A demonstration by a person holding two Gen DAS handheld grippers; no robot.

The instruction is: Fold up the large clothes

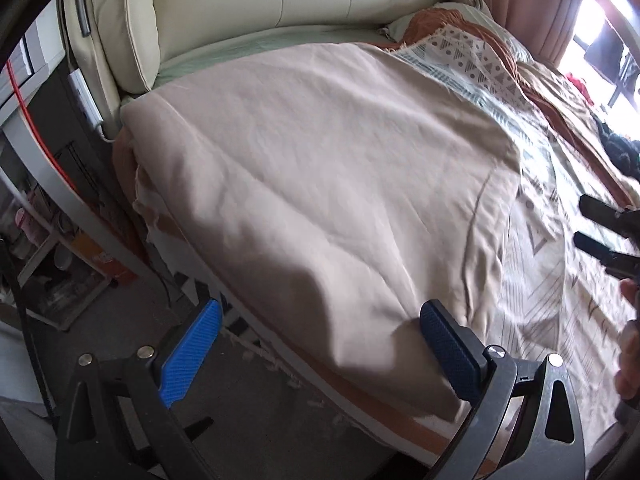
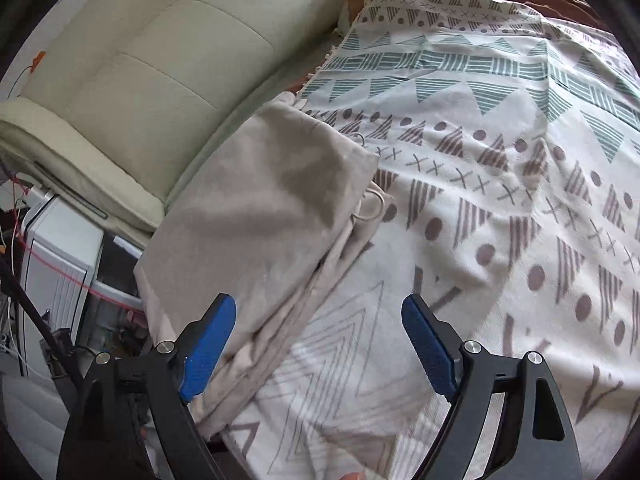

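Observation:
A large beige garment (image 1: 320, 152) lies spread and folded over the left side of the bed, its lower edge hanging over the bed's side. In the right wrist view the beige garment (image 2: 260, 220) is a long layered strip with a drawstring loop at its right edge. My left gripper (image 1: 320, 306) is open above the garment's near edge, with nothing between its blue pads. My right gripper (image 2: 320, 300) is open too, just over the strip's right border and the blanket. In the left wrist view the right gripper (image 1: 596, 226) shows at the right edge, with a hand (image 1: 628, 340) below it.
A patterned blanket (image 2: 480, 160) covers the bed. A cream padded headboard (image 1: 280, 0) stands behind. A white cabinet (image 2: 52, 260), a red cable (image 1: 36, 128) and clutter fill the floor on the left. Dark clothes (image 1: 624, 148) lie far right.

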